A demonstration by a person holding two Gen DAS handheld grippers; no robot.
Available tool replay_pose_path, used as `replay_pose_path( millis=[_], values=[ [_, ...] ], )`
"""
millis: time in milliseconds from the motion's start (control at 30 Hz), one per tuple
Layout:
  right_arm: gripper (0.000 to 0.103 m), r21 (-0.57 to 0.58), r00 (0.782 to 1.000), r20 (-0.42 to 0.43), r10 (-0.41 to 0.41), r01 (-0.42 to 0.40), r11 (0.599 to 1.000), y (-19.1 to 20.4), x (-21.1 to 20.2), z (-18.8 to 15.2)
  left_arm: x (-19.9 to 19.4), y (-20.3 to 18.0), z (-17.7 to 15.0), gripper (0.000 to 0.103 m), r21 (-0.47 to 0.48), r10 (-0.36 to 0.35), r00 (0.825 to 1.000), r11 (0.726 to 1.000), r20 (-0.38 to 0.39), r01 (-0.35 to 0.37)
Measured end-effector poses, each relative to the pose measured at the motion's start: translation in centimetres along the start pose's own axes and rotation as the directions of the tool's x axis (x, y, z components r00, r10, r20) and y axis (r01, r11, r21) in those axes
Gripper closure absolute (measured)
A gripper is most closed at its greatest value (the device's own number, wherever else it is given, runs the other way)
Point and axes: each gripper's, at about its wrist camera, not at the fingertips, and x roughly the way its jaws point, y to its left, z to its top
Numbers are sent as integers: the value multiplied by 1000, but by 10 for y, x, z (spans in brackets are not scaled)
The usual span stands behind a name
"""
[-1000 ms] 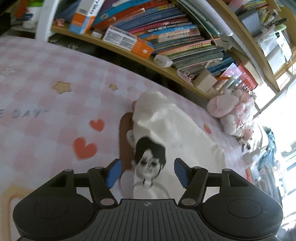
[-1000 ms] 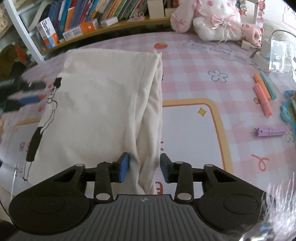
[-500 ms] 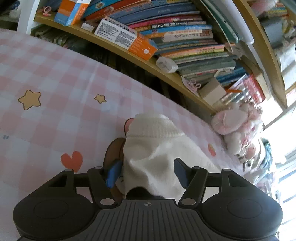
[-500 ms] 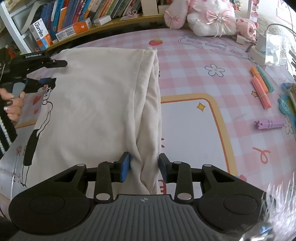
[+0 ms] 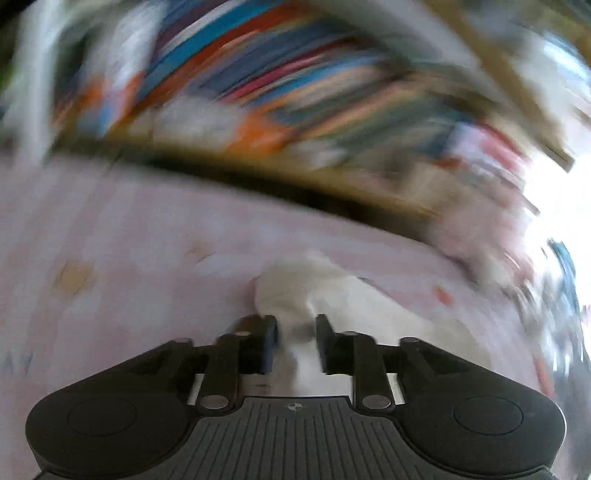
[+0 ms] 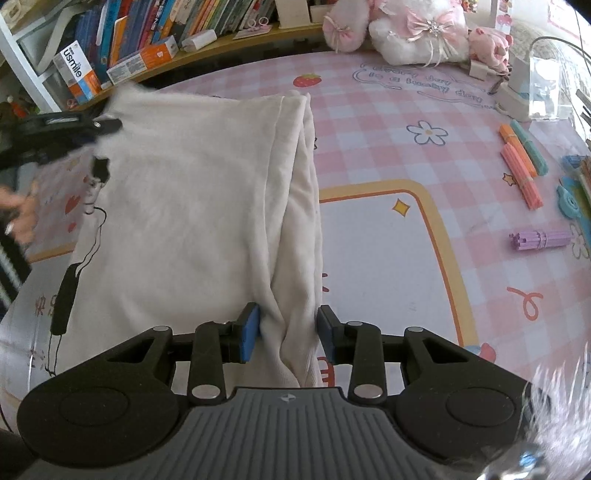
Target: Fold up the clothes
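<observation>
Compared with a second ago, the left gripper [image 5: 295, 338] sits over the far corner of the cream garment [image 5: 314, 291] rather than over its printed figure, and its jaws stand much narrower.

Left wrist view: heavy motion blur. The jaws are closing, with a bunched cream fold between them; whether the pads already press on it cannot be told. The garment lies on the pink checked mat [image 5: 110, 258], running from centre toward 4 o'clock. Blurred bookshelves [image 5: 295, 92] fill the 12 o'clock band.

Right wrist view: the right gripper [image 6: 288, 332] clamps the gathered near edge of the garment [image 6: 192, 206], blue pads pressing both sides of the folds. The garment spreads from 6 o'clock toward 11 o'clock. The left gripper [image 6: 99, 127] meets its far corner at 10 o'clock. Coloured stick bundles [image 6: 521, 170] lie at 3 o'clock, plush toys [image 6: 413, 29] at 1 o'clock.
</observation>
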Motion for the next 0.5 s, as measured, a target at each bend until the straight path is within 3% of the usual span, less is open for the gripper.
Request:
replay_pose_path(
  millis=[67,100,167,300,400,467,500],
  values=[
    [70,-7,1000,0,-1,1,1000,1,0,0,-11,18,6,72,-109,-10,999,994,42,14],
    [70,-9,1000,1,-2,2,1000,1,-1,-1,-18,23,6,72,-118,-17,998,993,57,23],
    [70,-11,1000,3,1,-1,1000,0,-1,-1,-34,27,2,71,-89,-35,998,995,61,41],
    [70,-16,1000,0,14,-14,1000,-3,-1,0,-56,24,-28,71,-17,-65,997,998,-30,65],
    [70,-21,1000,-3,28,-28,999,-5,0,1,-67,20,-57,71,-13,-71,995,997,-77,70],
    [70,-28,999,-3,33,-33,999,-5,0,2,-72,16,-73,60,-10,-72,993,997,-97,71],
    [70,-31,999,-2,36,-36,999,-5,0,2,-73,13,-80,48,-6,-67,993,998,-100,67]
  ],
)
